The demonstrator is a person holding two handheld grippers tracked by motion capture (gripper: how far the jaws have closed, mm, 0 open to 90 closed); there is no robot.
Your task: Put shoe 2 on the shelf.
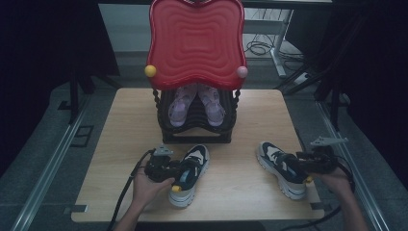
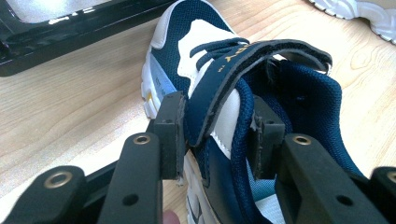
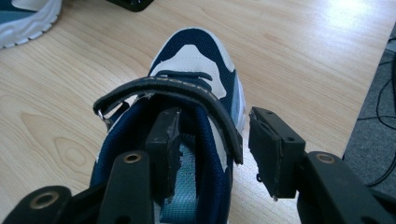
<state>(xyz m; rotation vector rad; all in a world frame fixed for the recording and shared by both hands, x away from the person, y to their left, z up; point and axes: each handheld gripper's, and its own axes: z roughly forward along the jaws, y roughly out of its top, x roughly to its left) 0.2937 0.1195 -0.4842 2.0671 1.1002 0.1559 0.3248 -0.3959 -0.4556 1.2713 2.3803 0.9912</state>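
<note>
My left gripper has its fingers clamped on the side wall of the left sneaker: 1 pad presses the outside by the strap, the other sits inside the opening against the padded collar. That shoe lies on the wooden surface, just in front of the black rack, toe pointing toward it.

My right gripper is at the right sneaker, which rests near the surface's right edge, well apart from the other shoe. Its fingers are parted around the shoe's outer wall: 1 is down inside the opening, the other stands just clear of the outside, not pressing.

On the rack sit 2 pale purple sandals under a red tray-like top.
</note>
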